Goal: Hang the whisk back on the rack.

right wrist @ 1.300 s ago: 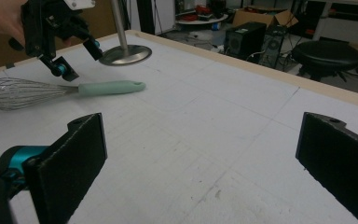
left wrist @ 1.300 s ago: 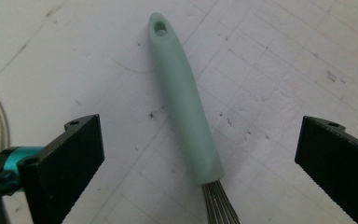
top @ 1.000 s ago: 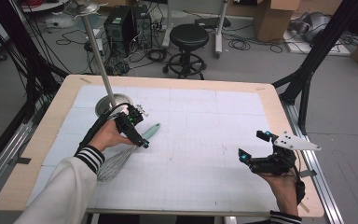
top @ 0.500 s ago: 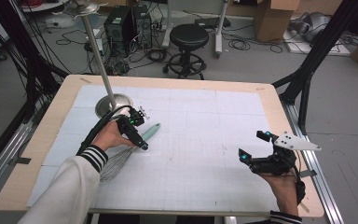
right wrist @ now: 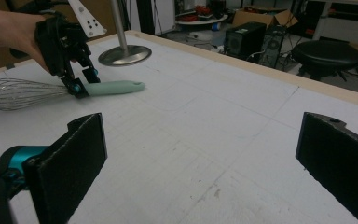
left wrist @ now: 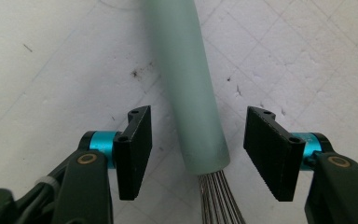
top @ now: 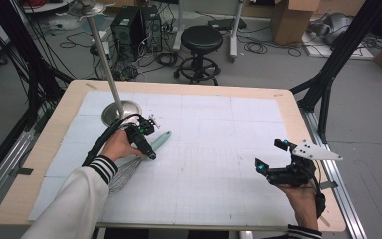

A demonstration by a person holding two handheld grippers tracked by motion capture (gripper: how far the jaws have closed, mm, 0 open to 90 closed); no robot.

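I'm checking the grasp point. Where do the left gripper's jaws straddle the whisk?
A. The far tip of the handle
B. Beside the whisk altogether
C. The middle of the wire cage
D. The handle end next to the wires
D: the left gripper has a jaw on each side of the mint-green cylindrical handle of the wire whisk, just above where its wires emerge.

left hand-held gripper [left wrist: 198,154] jaws just closing, still apart; right hand-held gripper [right wrist: 205,168] wide.

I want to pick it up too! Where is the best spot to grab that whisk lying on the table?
Probably the whisk by its smooth green handle, near the wires, coming straight down from above. It lies flat, so both sides are free. The left gripper straddles it there, jaws closing in but not touching.
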